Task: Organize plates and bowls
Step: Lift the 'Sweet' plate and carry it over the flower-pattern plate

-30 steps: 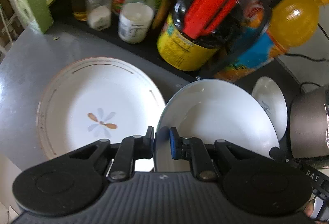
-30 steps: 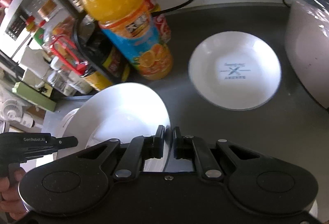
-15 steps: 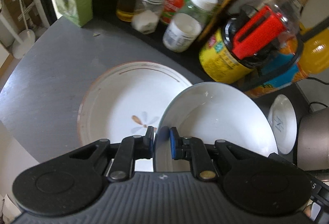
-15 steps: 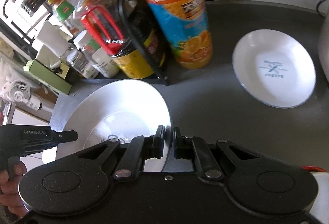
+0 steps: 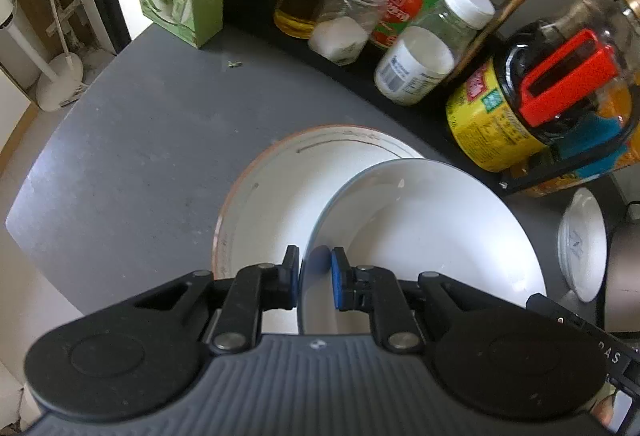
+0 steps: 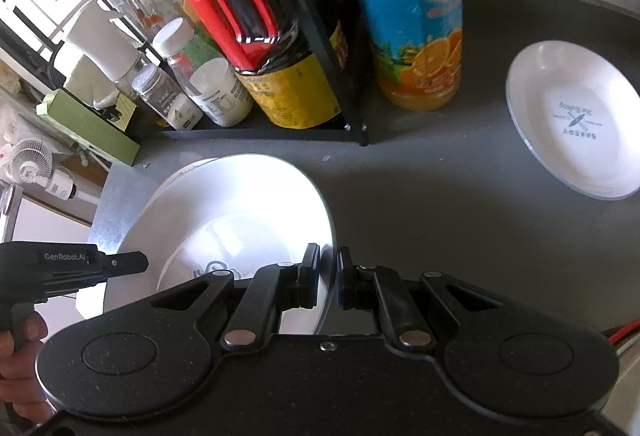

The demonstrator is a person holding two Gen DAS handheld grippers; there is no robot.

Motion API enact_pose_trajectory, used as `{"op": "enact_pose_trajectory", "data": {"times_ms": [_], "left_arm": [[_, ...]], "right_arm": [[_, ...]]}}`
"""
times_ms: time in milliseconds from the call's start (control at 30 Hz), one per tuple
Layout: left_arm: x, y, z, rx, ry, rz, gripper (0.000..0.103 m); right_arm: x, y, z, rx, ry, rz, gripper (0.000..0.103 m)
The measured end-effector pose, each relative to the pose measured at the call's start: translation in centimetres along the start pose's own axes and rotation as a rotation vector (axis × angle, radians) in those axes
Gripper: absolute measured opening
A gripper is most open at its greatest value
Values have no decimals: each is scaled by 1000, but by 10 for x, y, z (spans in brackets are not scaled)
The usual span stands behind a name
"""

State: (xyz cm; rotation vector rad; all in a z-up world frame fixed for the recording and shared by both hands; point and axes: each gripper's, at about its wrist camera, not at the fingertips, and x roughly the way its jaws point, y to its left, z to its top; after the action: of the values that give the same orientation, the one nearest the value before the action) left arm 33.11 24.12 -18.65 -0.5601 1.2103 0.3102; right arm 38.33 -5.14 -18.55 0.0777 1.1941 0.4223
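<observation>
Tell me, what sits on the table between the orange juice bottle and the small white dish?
Nothing: in the right wrist view, bare dark table separates the orange juice bottle from the small white dish.

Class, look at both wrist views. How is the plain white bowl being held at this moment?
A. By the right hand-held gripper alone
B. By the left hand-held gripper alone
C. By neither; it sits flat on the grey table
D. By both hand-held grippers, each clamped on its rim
D: the left hand-held gripper and the right hand-held gripper each pinch the rim of the plain white bowl, which hangs tilted above the rimmed white plate.
</observation>
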Motion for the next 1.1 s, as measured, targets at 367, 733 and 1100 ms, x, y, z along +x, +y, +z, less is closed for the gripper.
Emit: {"op": "enact_pose_trajectory", "data": {"times_ms": [367, 733, 1100], "left_arm": [[12, 12, 7, -5, 14, 21, 16], [22, 24, 11, -12, 10, 76, 18], [13, 19, 21, 8, -1, 148, 18]], "right_arm": [[14, 11, 0, -17, 27, -5, 8], [33, 25, 0, -69, 72, -4, 9], [42, 33, -2, -127, 69, 10, 9]]}}
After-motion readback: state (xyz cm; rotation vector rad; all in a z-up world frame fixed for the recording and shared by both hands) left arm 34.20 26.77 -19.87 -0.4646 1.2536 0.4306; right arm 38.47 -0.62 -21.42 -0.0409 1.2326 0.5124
